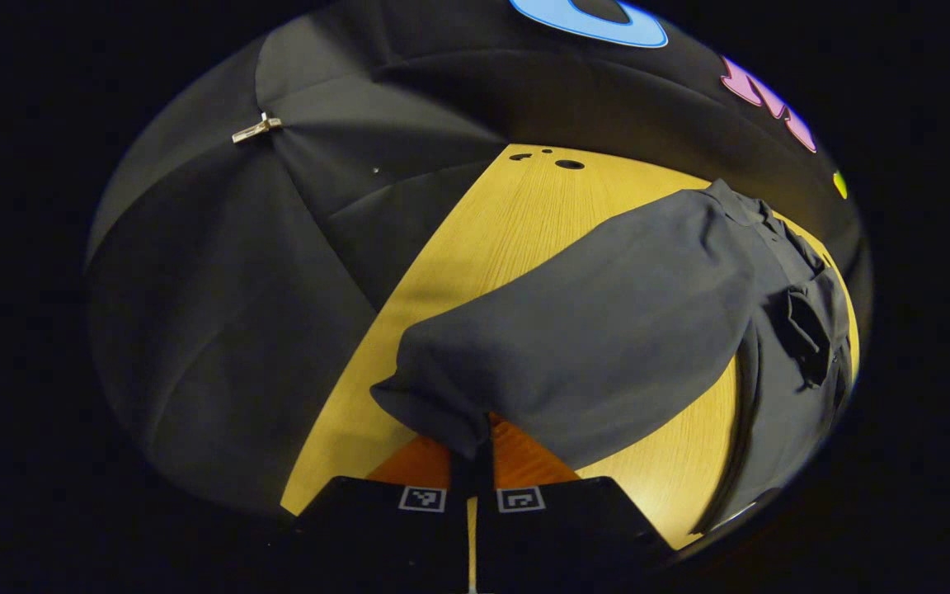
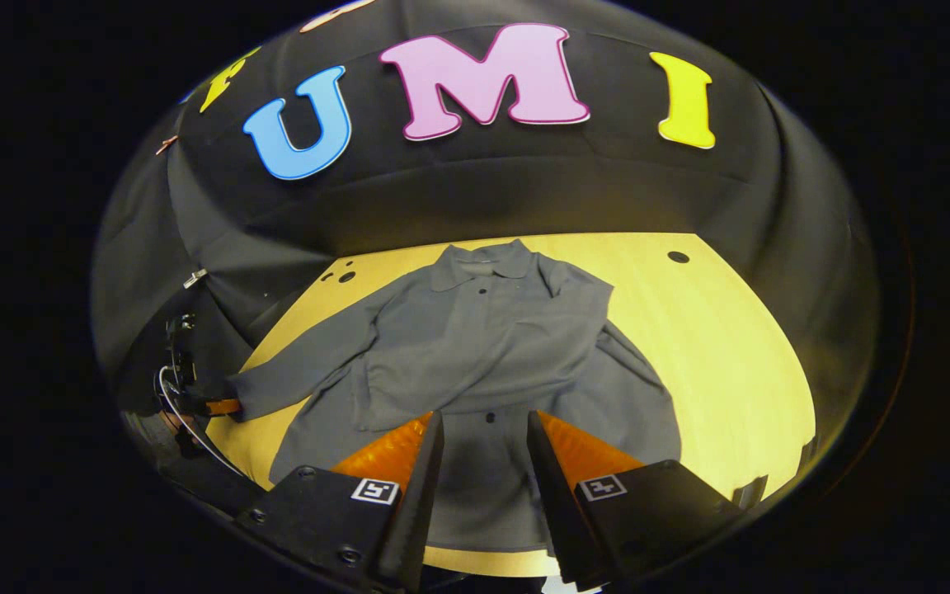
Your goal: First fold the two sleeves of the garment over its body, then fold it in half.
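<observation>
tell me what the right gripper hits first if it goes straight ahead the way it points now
Probably the shirt: the open right gripper points over its lower body, cloth showing between the fingers. How high it sits above the cloth is unclear.

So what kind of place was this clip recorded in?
Most likely a staged recording booth, not a home: black cloth walls drape around a light wooden table, and a grey collared long-sleeved shirt lies spread across it for folding.

Garment (image 2: 475,346): one
Sleeves: two
Grippers: two, left gripper (image 1: 473,462) and right gripper (image 2: 483,445)
Worktop (image 2: 714,346): one
</observation>
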`<action>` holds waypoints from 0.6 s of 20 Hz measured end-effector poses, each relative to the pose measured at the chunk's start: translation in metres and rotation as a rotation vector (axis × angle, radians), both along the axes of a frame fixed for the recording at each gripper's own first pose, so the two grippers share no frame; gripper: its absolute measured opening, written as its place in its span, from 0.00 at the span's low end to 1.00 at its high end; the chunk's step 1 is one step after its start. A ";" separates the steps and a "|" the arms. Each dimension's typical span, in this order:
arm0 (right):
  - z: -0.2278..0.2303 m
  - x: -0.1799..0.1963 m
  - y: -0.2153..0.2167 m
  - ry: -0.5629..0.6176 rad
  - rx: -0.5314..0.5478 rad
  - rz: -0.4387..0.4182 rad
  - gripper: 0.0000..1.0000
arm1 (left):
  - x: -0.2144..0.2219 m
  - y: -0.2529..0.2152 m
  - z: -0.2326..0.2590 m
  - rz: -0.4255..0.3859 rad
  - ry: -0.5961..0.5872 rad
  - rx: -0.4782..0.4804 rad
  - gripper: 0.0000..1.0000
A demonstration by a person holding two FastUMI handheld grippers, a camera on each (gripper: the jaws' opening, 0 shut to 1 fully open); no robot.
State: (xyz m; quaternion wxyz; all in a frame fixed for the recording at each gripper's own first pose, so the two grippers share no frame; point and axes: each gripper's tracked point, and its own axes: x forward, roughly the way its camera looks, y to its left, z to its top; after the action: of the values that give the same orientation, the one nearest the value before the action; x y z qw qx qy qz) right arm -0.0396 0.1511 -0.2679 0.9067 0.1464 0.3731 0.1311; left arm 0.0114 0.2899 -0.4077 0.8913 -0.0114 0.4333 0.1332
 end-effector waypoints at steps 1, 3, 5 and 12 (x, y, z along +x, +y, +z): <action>-0.002 -0.001 -0.008 0.001 -0.004 -0.010 0.64 | 0.005 0.001 0.011 0.007 -0.025 0.017 0.08; -0.009 -0.006 -0.028 0.004 -0.020 -0.028 0.64 | 0.018 -0.004 0.041 0.010 -0.093 0.045 0.08; -0.016 -0.010 -0.044 0.018 -0.021 -0.050 0.64 | 0.034 -0.022 0.077 -0.013 -0.174 0.053 0.08; -0.030 -0.022 -0.093 0.047 -0.017 -0.129 0.64 | 0.082 -0.120 0.179 -0.163 -0.383 0.013 0.08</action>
State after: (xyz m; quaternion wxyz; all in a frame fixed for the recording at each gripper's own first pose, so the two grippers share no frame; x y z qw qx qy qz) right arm -0.0616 0.0580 -0.2982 0.9054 0.1653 0.3854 0.0659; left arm 0.0934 0.1695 -0.2285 0.9653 0.0042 0.2545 0.0586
